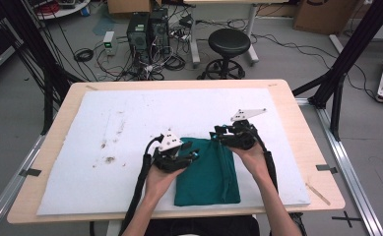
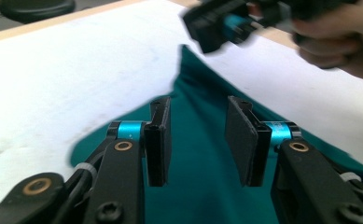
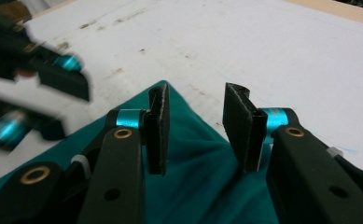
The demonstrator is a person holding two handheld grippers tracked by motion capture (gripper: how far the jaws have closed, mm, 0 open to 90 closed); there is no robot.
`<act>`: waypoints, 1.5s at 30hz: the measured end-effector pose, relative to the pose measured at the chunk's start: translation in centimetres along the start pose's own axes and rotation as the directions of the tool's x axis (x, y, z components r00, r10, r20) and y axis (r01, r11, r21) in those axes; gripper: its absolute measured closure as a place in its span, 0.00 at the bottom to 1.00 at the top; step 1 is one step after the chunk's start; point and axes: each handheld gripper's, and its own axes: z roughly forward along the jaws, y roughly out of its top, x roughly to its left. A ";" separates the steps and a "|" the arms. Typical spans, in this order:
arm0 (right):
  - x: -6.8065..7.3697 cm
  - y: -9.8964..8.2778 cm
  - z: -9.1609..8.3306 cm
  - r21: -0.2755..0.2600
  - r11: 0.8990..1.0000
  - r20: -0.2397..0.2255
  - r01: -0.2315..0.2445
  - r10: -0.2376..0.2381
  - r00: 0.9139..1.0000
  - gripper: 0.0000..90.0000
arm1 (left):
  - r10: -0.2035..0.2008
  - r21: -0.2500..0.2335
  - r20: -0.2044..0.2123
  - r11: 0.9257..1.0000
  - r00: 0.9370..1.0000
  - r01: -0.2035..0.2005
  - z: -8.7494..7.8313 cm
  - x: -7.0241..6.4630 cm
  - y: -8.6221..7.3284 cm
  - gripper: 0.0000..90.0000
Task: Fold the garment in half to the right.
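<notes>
A folded teal cloth point(image 1: 206, 179) lies on the white mat point(image 1: 130, 113) near the table's front edge. My left gripper point(image 1: 191, 156) hangs over the cloth's upper left part, jaws apart. In the left gripper view the cloth point(image 2: 195, 88) runs under the open left gripper point(image 2: 198, 140), with no fabric pinched. My right gripper point(image 1: 217, 133) is at the cloth's far right corner. In the right gripper view the right gripper point(image 3: 195, 133) stands open above a raised fold of the cloth point(image 3: 181, 116). Each gripper view also shows the other gripper, blurred, farther off.
Brown stains point(image 1: 108, 152) mark the mat left of the cloth. The wooden table point(image 1: 61, 118) frames the mat. Beyond the far edge stand a black stool point(image 1: 228, 44), computer towers point(image 1: 147, 29) and floor cables. Black frame posts point(image 1: 336, 73) rise at the right.
</notes>
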 end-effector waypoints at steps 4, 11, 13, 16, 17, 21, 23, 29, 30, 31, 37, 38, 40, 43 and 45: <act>1.1 -0.1 1.3 0.049 0.998 0.014 0.031 -0.031 0.999 0.66 | -0.025 0.021 -0.035 0.999 0.999 0.026 0.1 1.8 0.1 0.68; 0.2 -1.6 1.1 0.074 0.996 0.186 -0.040 0.026 0.982 0.66 | -0.069 0.042 -0.085 0.996 0.994 0.073 0.7 4.3 -0.2 0.68; -0.3 -2.2 0.8 0.087 0.995 0.225 -0.055 0.034 0.974 0.66 | -0.082 0.044 -0.076 0.995 0.994 0.086 1.3 4.5 -0.4 0.68; -1.2 -3.2 0.4 0.107 0.990 0.265 -0.088 0.057 0.963 0.66 | -0.086 0.064 -0.072 0.994 0.994 0.090 2.4 4.6 -0.7 0.68; -1.5 -3.5 0.3 0.107 0.989 0.268 -0.099 0.068 0.961 0.66 | -0.088 0.066 -0.074 0.994 0.993 0.093 2.7 4.7 -0.7 0.68; -1.9 -3.8 -0.6 0.070 0.989 0.266 -0.131 0.108 0.958 0.65 | -0.105 0.067 -0.078 0.992 0.991 0.110 3.5 5.0 -0.4 0.69; -1.6 -3.6 -0.7 0.047 0.992 0.242 -0.121 0.106 0.964 0.65 | -0.104 0.077 -0.079 0.991 0.992 0.110 3.9 5.1 -0.2 0.69; -2.9 -3.9 1.2 0.162 0.974 0.324 -0.159 0.099 0.941 0.68 | -0.078 0.157 -0.127 0.983 0.989 0.097 5.1 5.5 -0.6 0.69; -3.4 -4.2 1.5 0.177 0.968 0.329 -0.180 0.115 0.937 0.68 | -0.080 0.165 -0.134 0.981 0.988 0.101 5.2 5.6 -0.7 0.69; -4.0 -4.4 1.8 0.177 0.964 0.318 -0.197 0.134 0.939 0.68 | -0.081 0.170 -0.136 0.980 0.987 0.104 5.2 5.7 -0.8 0.68; -5.0 -4.7 2.0 0.170 0.959 0.300 -0.225 0.167 0.939 0.67 | -0.060 0.189 -0.177 0.978 0.982 0.093 5.6 5.7 -1.0 0.65; -5.2 -4.8 1.9 0.166 0.958 0.298 -0.235 0.179 0.938 0.66 | -0.065 0.184 -0.186 0.978 0.980 0.100 5.4 5.8 -0.9 0.64; -5.3 -4.8 1.6 0.153 0.958 0.310 -0.242 0.186 0.932 0.65 | -0.075 0.148 -0.192 0.983 0.979 0.105 4.6 5.7 -0.6 0.63; -4.4 -4.4 0.5 0.124 0.970 0.365 -0.211 0.153 0.918 0.65 | -0.079 0.069 -0.114 0.994 0.990 0.087 2.8 5.1 -0.1 0.62; -3.4 -4.1 -0.8 0.070 0.981 0.377 -0.182 0.143 0.915 0.64 | -0.068 0.049 -0.048 0.996 0.997 0.070 1.7 4.4 -0.1 0.63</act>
